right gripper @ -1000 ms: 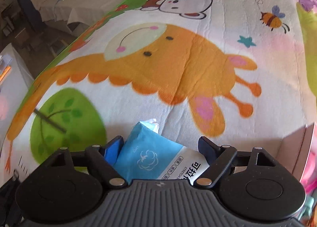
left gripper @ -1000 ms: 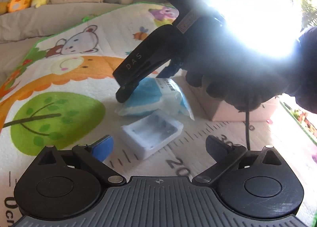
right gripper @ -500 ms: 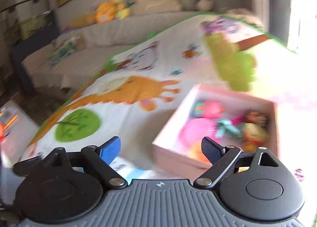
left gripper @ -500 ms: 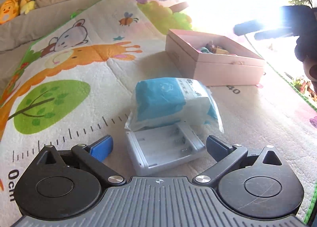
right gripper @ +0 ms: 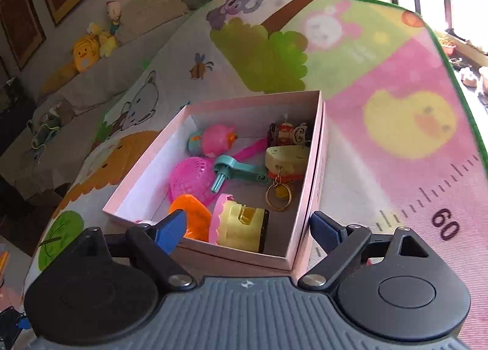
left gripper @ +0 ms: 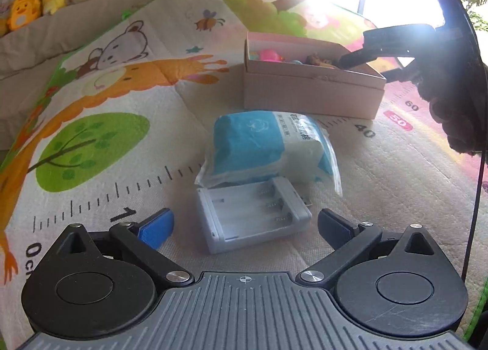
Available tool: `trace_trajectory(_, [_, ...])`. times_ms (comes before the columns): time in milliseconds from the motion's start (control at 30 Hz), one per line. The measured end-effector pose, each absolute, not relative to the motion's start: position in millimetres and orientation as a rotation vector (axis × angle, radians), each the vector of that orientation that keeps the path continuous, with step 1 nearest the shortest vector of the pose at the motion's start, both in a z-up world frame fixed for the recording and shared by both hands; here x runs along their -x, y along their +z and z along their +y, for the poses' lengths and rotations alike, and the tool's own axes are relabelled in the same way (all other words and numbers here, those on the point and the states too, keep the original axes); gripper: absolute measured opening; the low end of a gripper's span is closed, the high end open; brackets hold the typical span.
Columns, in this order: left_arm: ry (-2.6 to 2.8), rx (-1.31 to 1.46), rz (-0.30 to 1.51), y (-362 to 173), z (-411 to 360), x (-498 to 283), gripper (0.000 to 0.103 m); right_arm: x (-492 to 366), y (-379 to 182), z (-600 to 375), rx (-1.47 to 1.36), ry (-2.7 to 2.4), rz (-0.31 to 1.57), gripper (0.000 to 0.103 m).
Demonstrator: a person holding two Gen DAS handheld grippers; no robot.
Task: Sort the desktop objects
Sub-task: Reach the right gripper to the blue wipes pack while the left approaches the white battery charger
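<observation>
In the left wrist view a white battery holder (left gripper: 254, 215) lies on the play mat between the open fingers of my left gripper (left gripper: 244, 225). A blue and white tissue pack (left gripper: 268, 145) lies just behind it. A pink box (left gripper: 311, 87) stands farther back. My right gripper (right gripper: 244, 228) is open and empty, hovering over the near edge of the pink box (right gripper: 317, 167), which holds several small toys. The right gripper also shows in the left wrist view (left gripper: 360, 58) over the box's right end.
The cartoon play mat (left gripper: 106, 112) with a printed ruler covers the surface. Plush toys (left gripper: 27, 8) sit on the sofa behind. Strong window glare fills the upper right. The mat's green edge (right gripper: 451, 54) is at the right.
My right gripper left the tissue pack and swung right to hover over the pink box. My left gripper moved closer to the battery holder.
</observation>
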State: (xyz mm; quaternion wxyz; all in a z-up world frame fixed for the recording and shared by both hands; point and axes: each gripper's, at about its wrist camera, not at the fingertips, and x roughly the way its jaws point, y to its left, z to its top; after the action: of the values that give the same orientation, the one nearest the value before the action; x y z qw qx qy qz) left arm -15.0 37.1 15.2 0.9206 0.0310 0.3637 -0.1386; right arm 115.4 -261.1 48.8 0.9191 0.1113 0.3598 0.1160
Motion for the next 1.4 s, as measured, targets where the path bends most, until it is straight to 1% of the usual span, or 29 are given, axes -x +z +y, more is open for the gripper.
trace_trajectory(67, [-0.270,-0.062,0.735,17.8,42.2,16.6,0.103,-94.7,70.0,-238.4,-0.112,0.244,0.625,0.085])
trace_trajectory(133, [-0.252,-0.055,0.730,19.3,47.1,16.2,0.103,-71.8,86.5,-211.6,0.018,0.338,0.550,0.089])
trace_trajectory(167, [-0.245,-0.053,0.727,19.8,49.2,15.3,0.103,-63.9,92.2,-197.0,0.067,0.411,0.558,0.093])
trace_trajectory(200, [-0.245,-0.051,0.726,20.2,50.4,14.6,0.103,-58.5,95.7,-180.4,0.107,0.494,0.593,0.093])
trace_trajectory(267, [-0.258,-0.040,0.726,20.0,51.2,14.4,0.103,-57.6,92.4,-152.8,0.155,0.610,0.671,0.093])
trace_trajectory(367, [-0.302,-0.014,0.736,17.9,48.6,17.6,0.103,-66.4,71.5,-117.6,0.214,0.683,0.778,0.093])
trace_trajectory(433, [-0.332,-0.007,0.746,15.5,45.2,20.7,0.103,-77.3,53.7,-108.6,0.212,0.677,0.845,0.089])
trace_trajectory(467, [-0.339,-0.012,0.747,14.6,43.4,22.5,0.103,-79.3,45.3,-110.9,0.190,0.673,0.883,0.078])
trace_trajectory(533, [-0.355,-0.016,0.746,13.7,41.3,24.8,0.103,-77.9,41.5,-126.6,0.105,0.680,0.908,0.072])
trace_trajectory(567, [-0.364,-0.011,0.747,13.4,41.4,24.4,0.103,-74.3,42.5,-135.4,0.094,0.666,0.905,0.067])
trace_trajectory(833, [-0.432,0.011,0.755,12.0,20.6,8.3,0.103,-57.3,46.6,-223.4,0.062,0.407,0.877,0.067])
trace_trajectory(933, [-0.466,-0.014,0.757,11.7,8.2,4.5,0.103,-49.4,53.5,-247.8,0.006,0.400,0.864,0.068])
trace_trajectory(1067, [-0.483,-0.050,0.763,11.1,-4.5,-1.2,0.103,-51.1,64.3,-254.7,0.037,0.343,0.795,0.069])
trace_trajectory(1167, [-0.475,-0.072,0.759,12.0,-10.1,-1.2,0.103,-72.4,57.0,-252.3,0.110,0.235,0.784,0.069])
trace_trajectory(1233, [-0.470,-0.076,0.763,12.5,-11.0,-0.4,0.103,-85.5,50.9,-255.9,0.108,0.190,0.789,0.066])
trace_trajectory(1400, [-0.466,-0.093,0.780,12.4,-16.1,-1.2,0.103,-102.5,39.8,-273.0,0.062,0.083,0.756,0.066])
